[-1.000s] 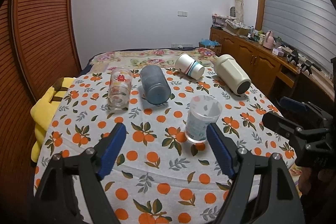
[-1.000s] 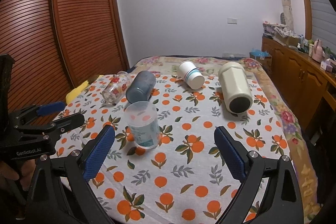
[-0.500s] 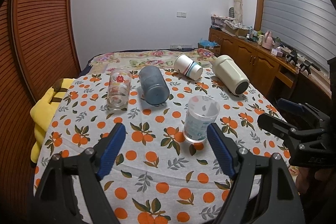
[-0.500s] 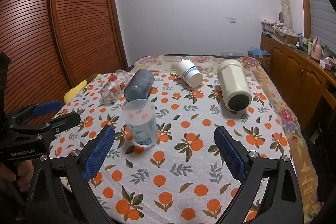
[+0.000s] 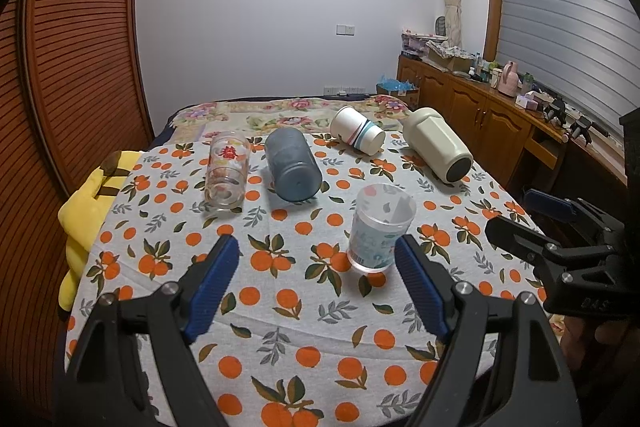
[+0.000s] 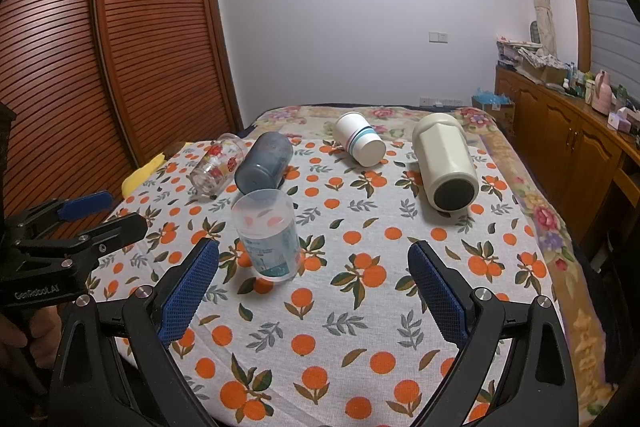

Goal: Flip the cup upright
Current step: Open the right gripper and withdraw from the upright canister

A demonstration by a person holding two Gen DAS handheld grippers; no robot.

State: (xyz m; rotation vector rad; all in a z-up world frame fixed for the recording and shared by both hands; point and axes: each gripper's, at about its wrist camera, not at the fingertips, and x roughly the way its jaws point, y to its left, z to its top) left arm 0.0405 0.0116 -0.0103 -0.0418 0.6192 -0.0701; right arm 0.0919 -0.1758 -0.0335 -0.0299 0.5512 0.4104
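A clear plastic cup with a pale blue print (image 5: 380, 229) (image 6: 269, 233) stands upright on the orange-print tablecloth (image 5: 280, 307). Behind it lie on their sides a printed glass (image 5: 226, 173) (image 6: 216, 163), a dark blue cup (image 5: 292, 165) (image 6: 264, 161), a white paper cup with stripes (image 5: 358, 135) (image 6: 360, 139) and a cream tumbler (image 5: 436, 145) (image 6: 446, 161). My left gripper (image 5: 318, 277) is open and empty, just before the clear cup. My right gripper (image 6: 314, 285) is open and empty, near the front edge.
A yellow plush toy (image 5: 92, 199) lies at the table's left edge. A slatted wooden wardrobe (image 6: 120, 47) stands to the left. A wooden sideboard with clutter (image 5: 500, 115) runs along the right wall. A floral bedspread (image 6: 400, 113) lies behind the table.
Both grippers have drawn back slightly from the table. The cups have not moved.
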